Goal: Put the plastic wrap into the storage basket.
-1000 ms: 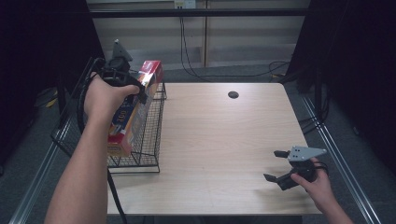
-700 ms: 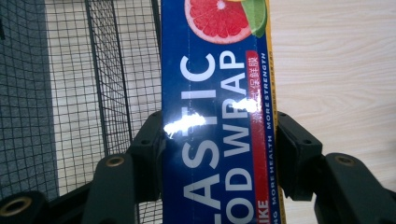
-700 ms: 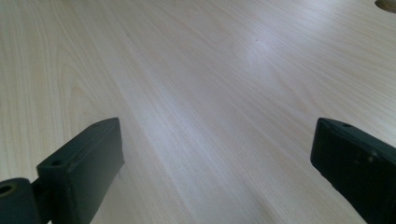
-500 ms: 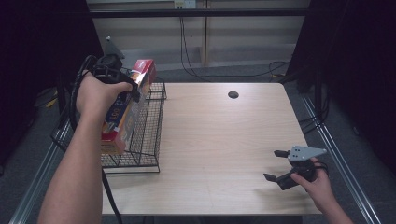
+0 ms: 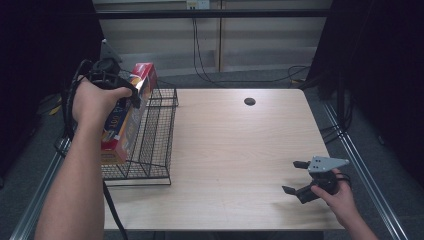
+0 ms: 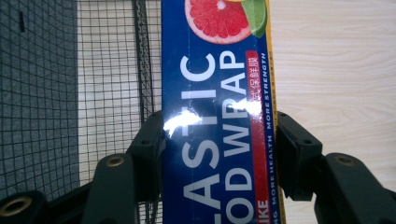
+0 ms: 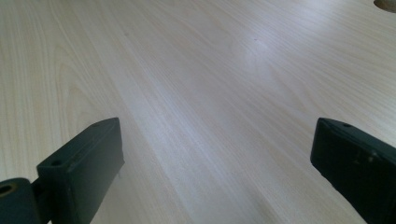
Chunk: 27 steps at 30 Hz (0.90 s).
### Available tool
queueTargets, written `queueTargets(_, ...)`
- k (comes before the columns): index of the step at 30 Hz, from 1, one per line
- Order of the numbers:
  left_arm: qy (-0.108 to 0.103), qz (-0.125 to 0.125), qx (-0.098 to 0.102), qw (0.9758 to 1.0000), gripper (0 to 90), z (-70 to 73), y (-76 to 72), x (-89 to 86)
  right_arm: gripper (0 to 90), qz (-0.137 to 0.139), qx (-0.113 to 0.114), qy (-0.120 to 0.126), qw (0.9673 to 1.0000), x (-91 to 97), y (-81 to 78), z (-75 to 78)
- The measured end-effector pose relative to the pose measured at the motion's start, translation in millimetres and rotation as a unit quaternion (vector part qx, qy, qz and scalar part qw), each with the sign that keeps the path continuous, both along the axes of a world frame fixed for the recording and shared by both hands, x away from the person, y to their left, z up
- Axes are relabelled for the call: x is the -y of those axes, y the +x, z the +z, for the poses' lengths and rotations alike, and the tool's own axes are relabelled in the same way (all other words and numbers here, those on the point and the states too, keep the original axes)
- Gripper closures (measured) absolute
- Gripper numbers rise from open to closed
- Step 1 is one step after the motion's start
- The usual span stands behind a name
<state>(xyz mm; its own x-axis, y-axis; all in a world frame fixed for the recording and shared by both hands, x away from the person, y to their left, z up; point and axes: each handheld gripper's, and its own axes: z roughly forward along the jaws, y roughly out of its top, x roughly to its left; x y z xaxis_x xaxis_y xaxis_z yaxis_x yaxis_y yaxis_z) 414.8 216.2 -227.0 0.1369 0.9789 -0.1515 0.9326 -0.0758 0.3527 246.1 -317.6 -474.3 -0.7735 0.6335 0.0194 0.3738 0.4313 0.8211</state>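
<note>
The left gripper point(image 5: 131, 90), clenched on the plastic wrap box point(image 6: 217, 112), has drifted leftward over the wire basket point(image 5: 155, 145); the right gripper point(image 5: 300, 177) stays released on bare counter point(image 5: 235, 150).

Your left claw point(image 6: 219, 154) has the box of wrap point(image 6: 217, 116) between its jaws, over the wire basket point(image 5: 150, 145) at the table's point(image 5: 235, 150) left edge. Your right claw point(image 5: 298, 177) sits well apart near the table's right front corner, with bare table between its jaws and the round hole point(image 5: 249, 101) far ahead of it.
</note>
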Motion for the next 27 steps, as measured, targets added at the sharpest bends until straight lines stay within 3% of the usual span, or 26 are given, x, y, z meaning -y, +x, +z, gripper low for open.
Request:
queueTargets(12,0.008,0.016,-0.006,0.9998,44.4,-4.9,-2.3,-20.5,2.1,0.001,0.001,0.0,1.0,-1.0,0.0,-0.1)
queueTargets(27,0.009,0.034,-0.004,0.9994,44.5,-8.3,-3.0,-32.1,2.1,-0.002,0.001,0.0,1.0,-0.7,-0.5,0.1)
